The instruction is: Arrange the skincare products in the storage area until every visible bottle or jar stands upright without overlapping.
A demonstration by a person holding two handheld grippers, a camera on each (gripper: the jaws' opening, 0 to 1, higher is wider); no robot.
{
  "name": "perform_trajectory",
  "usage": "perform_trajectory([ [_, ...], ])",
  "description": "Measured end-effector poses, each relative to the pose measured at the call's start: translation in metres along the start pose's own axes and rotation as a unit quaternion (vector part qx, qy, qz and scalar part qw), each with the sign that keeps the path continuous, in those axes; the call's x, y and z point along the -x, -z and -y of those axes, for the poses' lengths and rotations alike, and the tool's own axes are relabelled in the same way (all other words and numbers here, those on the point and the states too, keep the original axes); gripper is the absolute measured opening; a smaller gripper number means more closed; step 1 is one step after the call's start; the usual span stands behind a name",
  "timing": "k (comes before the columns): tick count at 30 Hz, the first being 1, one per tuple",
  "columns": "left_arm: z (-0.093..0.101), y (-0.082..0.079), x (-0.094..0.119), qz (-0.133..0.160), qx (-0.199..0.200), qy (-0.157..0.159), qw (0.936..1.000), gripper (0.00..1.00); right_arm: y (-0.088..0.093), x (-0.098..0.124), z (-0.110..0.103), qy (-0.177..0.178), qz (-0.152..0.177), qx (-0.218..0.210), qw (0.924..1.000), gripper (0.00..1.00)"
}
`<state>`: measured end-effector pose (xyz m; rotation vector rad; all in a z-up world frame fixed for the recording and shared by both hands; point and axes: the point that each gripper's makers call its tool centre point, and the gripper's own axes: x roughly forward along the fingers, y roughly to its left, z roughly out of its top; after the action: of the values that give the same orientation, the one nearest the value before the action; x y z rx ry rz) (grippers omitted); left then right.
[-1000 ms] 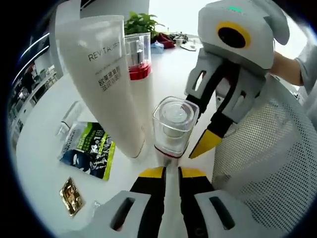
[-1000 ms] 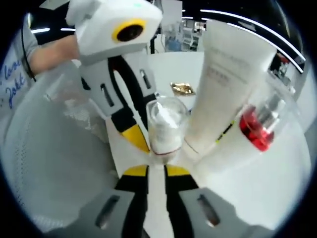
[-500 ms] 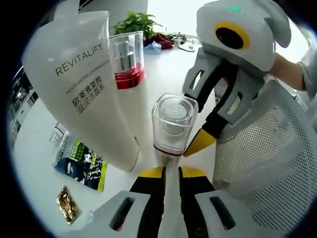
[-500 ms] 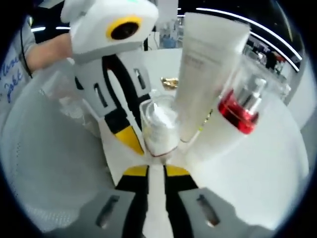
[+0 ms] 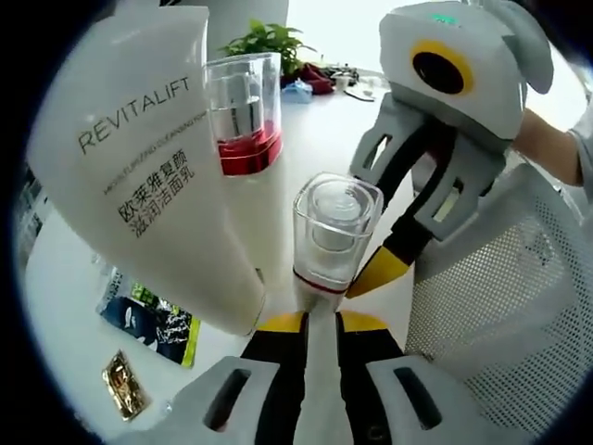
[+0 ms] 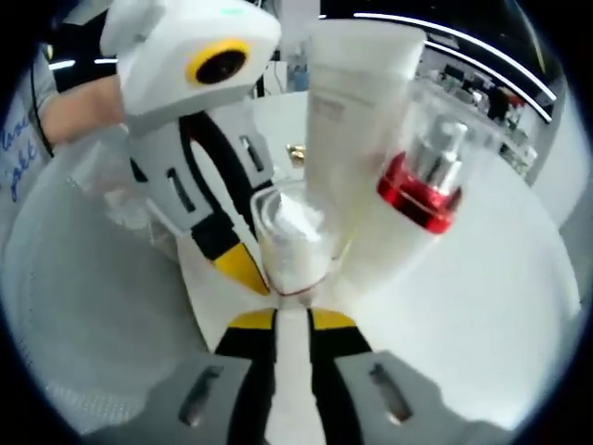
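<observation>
A small white bottle with a clear square cap (image 5: 335, 230) and a red ring stands upright just ahead of my left gripper (image 5: 324, 323). The jaws are close together, with the bottle's white body between them. My right gripper (image 6: 292, 320) holds the same bottle (image 6: 289, 243) from the opposite side. Its yellow fingertip (image 5: 378, 271) touches the bottle near the red ring, and the left gripper's yellow fingertip (image 6: 243, 271) shows beside it. A white REVITALIFT tube (image 5: 153, 158) stands cap-down and leaning, close on the left. A taller pump bottle with a red collar (image 5: 246, 139) stands behind it. The tube (image 6: 357, 120) and pump bottle (image 6: 422, 190) rise right of the small bottle.
A white mesh basket (image 5: 500, 306) (image 6: 83, 306) walls one side. On the white table (image 5: 324, 120) lie a green-and-black sachet (image 5: 153, 320) and a gold packet (image 5: 125, 394). A potted plant (image 5: 269, 39) stands far back. A person's hand (image 5: 547, 139) holds the right gripper.
Both cameras have closed in on the tube and pump bottle, which loom larger and sit further left in the right gripper view. The small bottle keeps its place between both pairs of jaws.
</observation>
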<state>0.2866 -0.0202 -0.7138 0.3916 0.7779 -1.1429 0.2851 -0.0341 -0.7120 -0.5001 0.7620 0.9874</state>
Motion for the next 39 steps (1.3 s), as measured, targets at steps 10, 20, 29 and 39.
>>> perform_trajectory([
  [10,-0.005,-0.006,-0.005,0.007,0.010,-0.007,0.9999,0.09,0.002,0.001,0.009,0.011,0.002,-0.012,0.9999,0.11],
  [20,-0.008,-0.009,-0.008,0.015,0.016,-0.015,0.9996,0.08,0.004,0.001,0.016,0.019,0.003,-0.022,0.9996,0.09],
  [29,-0.008,-0.009,-0.010,0.017,0.021,-0.019,0.9995,0.08,0.005,0.002,0.018,0.021,0.003,-0.023,0.9995,0.09],
  [39,-0.010,0.003,0.002,0.011,0.018,-0.029,0.9993,0.10,0.013,0.014,0.031,0.033,0.007,-0.027,0.9990,0.11],
])
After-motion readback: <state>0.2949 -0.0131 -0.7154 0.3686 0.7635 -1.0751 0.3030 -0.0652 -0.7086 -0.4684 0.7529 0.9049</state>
